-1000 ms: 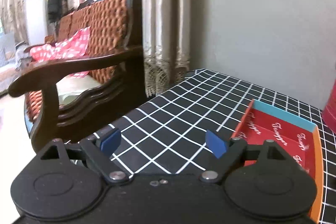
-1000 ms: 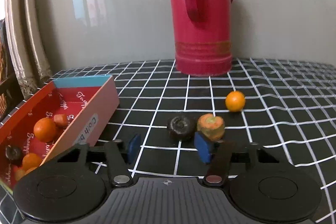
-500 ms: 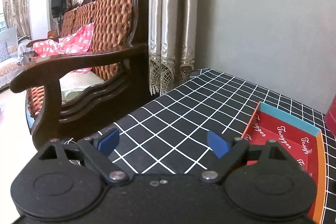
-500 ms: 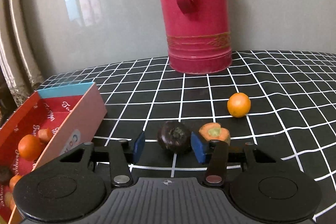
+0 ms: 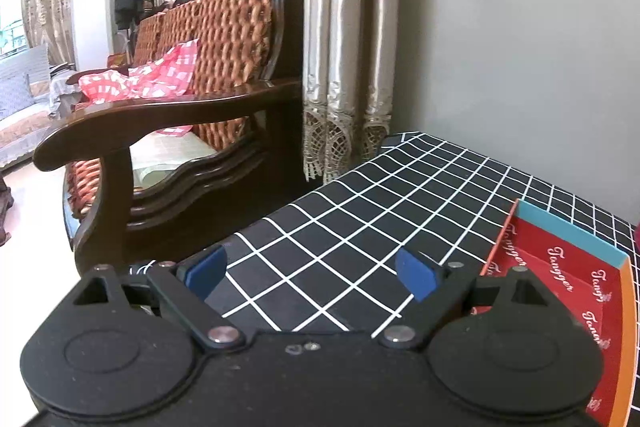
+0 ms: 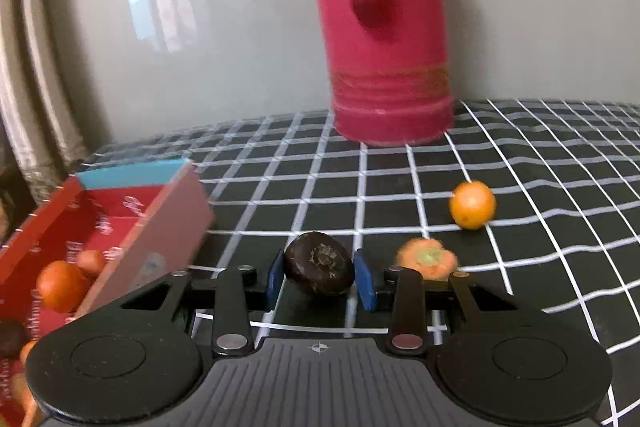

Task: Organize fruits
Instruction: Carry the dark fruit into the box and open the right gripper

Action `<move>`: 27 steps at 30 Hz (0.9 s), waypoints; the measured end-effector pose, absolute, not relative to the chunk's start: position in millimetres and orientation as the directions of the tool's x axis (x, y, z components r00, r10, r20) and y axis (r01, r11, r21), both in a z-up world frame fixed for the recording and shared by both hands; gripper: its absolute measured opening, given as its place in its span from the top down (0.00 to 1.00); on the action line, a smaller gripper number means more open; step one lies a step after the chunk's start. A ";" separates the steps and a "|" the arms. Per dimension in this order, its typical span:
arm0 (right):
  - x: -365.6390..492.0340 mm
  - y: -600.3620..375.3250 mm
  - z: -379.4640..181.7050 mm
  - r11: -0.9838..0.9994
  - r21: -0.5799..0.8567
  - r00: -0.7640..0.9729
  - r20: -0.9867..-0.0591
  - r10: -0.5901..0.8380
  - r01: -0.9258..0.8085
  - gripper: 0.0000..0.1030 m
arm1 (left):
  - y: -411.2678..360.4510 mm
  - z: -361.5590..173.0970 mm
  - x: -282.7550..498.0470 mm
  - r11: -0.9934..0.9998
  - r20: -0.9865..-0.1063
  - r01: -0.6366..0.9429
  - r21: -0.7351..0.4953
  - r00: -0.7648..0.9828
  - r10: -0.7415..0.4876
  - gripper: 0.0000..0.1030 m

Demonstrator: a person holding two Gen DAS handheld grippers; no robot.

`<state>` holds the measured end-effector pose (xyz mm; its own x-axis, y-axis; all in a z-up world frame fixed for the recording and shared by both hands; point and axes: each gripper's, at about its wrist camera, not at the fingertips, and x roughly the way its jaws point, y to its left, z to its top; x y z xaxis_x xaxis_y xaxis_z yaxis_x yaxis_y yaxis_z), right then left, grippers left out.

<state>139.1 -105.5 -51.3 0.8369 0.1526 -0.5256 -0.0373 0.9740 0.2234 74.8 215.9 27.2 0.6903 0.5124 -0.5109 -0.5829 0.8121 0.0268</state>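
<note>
We see matt black plastic grippers (image 6: 319,281), glossy red flask (image 6: 386,27), glossy wood sofa (image 5: 168,115), card box (image 6: 132,211), dull dark fruit (image 6: 319,263).

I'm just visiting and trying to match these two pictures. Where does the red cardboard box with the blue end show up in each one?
Left wrist view: the red cardboard box with the blue end lies at the lower right edge, right of the open left gripper.
Right wrist view: the box lies at the lower left, with orange fruit inside.
Shared landmark: the black tablecloth with the white grid under the box in both views.
</note>
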 end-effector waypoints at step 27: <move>60.4 -51.4 -9.1 0.908 0.144 0.853 -0.309 0.420 -0.395 0.26 | 200.8 25.1 77.3 0.830 -0.524 -0.556 0.038 0.696 0.490 0.16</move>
